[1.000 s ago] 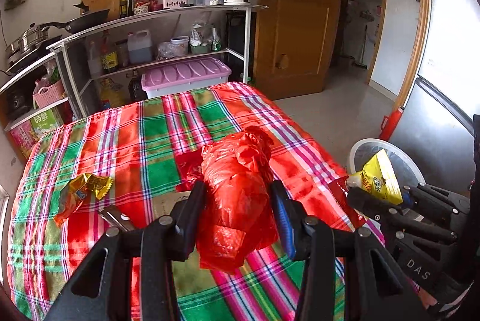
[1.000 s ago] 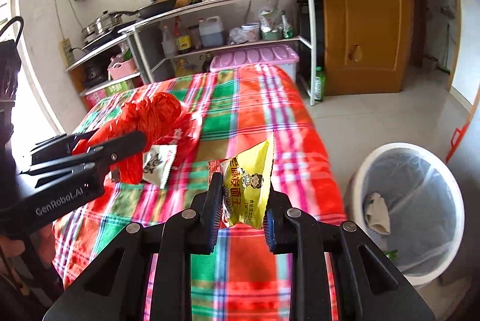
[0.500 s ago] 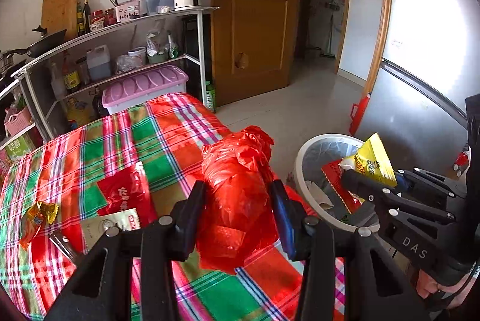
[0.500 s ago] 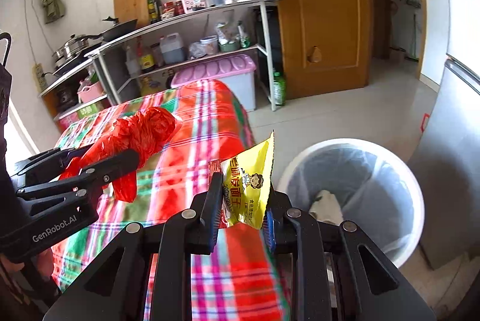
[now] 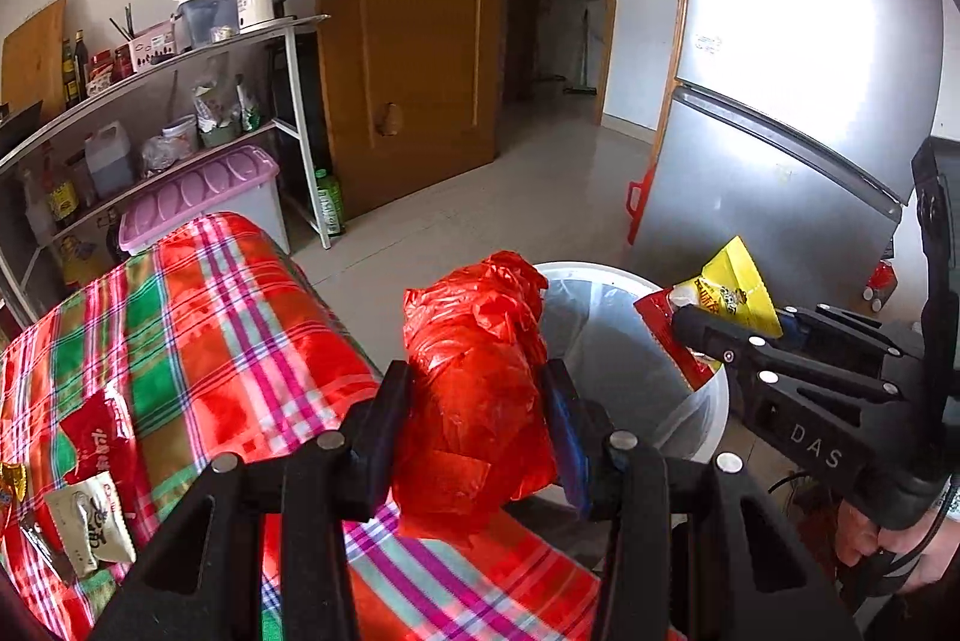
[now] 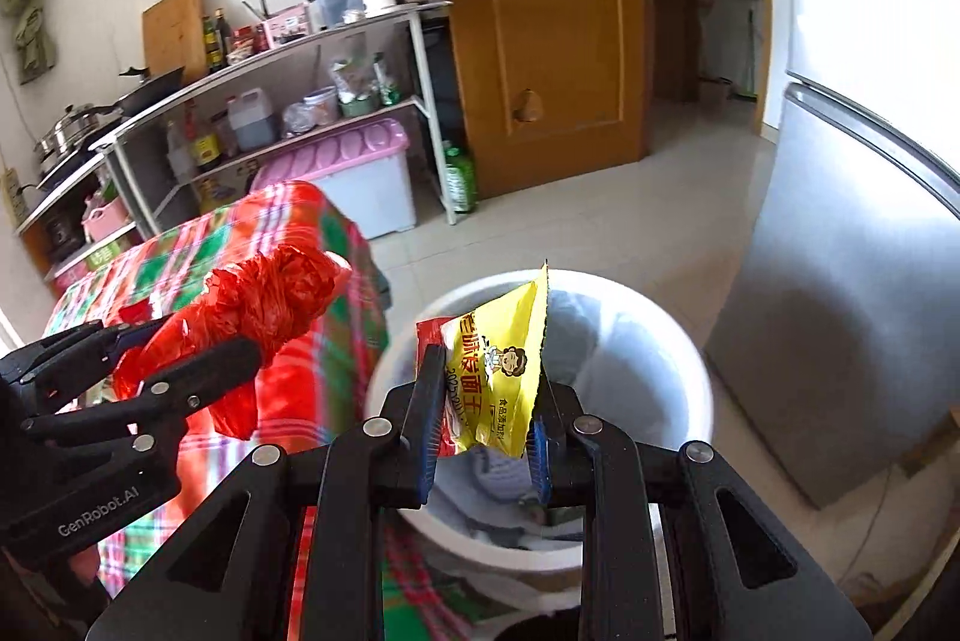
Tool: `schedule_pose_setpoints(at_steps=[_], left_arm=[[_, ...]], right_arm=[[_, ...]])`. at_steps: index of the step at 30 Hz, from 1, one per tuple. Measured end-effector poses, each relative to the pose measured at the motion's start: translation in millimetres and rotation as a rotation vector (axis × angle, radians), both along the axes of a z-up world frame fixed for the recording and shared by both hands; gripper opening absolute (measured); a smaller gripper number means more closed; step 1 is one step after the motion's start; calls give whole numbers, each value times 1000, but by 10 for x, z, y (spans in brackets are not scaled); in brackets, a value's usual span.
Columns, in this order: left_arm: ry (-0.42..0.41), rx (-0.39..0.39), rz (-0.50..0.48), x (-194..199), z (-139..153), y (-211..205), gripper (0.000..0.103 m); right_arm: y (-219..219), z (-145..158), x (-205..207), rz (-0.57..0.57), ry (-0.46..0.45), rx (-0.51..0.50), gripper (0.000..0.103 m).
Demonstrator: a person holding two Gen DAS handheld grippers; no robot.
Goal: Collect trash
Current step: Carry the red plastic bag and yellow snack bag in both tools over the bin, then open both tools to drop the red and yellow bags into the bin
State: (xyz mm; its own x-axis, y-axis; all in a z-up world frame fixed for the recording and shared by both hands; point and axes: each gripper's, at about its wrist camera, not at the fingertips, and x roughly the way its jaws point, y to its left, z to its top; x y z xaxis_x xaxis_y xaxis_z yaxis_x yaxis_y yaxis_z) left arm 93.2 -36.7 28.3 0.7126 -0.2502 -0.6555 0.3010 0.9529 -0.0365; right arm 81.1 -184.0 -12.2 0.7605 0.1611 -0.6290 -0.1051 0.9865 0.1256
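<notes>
Jaws of the left gripper [image 5: 480, 431] are clamped on a crumpled red plastic bag [image 5: 477, 383], pinching it at the sides so the loose plastic bulges above and below the pads and cannot slip out. Jaws of the right gripper [image 6: 486, 425] are closed narrowly on a yellow snack wrapper [image 6: 498, 371], gripped low so its torn upper edge stands free. Both pieces hang in the air near the white trash bin [image 6: 672, 341]: the wrapper sits above the bin's open mouth, while the bag is at its near rim, just off the edge of the worktop. Held this way, each piece looks ready to fall straight into the liner once its grip is released; that is my reading, not something shown.

Paper-like scraps already lie in the bottom of the bin. On the worktop, covered by a red, green and pink plaid cloth [image 5: 198, 317], more litter waits: a red packet [image 5: 96, 443] and a pale sachet [image 5: 90, 521] at the left edge.

Around it are a tiled floor, a metal shelf rack [image 6: 288, 59] with bottles and a kettle, a lilac-lidded storage box [image 6: 348, 155], a wooden door [image 6: 540, 29] and a steel refrigerator [image 6: 858, 233] beside the bin.
</notes>
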Motion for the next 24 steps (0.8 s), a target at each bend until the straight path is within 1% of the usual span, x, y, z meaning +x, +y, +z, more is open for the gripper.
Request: schedule_pose_setpoints(at_steps=[2,4,8,13,15,20,24], left_arm=[[19,-4,-19,49,-40,-105,46],[27,9,-31,74,-85,-207,46],[60,21,-38,183,-206,-346,46],[107,43,-51,263,-356,-464,46],[124,38,-48,295,-396,-476,46],[135,45,-40,351,-470,-490,47],[159,43,-28,385,-530,-487,48]], right_arm=[[-115,-45,22,-20,14,-11,25],[-228,-101,61,-38,37,-12,25],[-378,-210,158,-57,76,-36,25],[-449,-331,278,-63,113,-54,25],[-467,-384,330,-64,127,-57,25],[-471,-511,416,-58,158,-76,25],[-478,-600,493,-56,184,-81,26]])
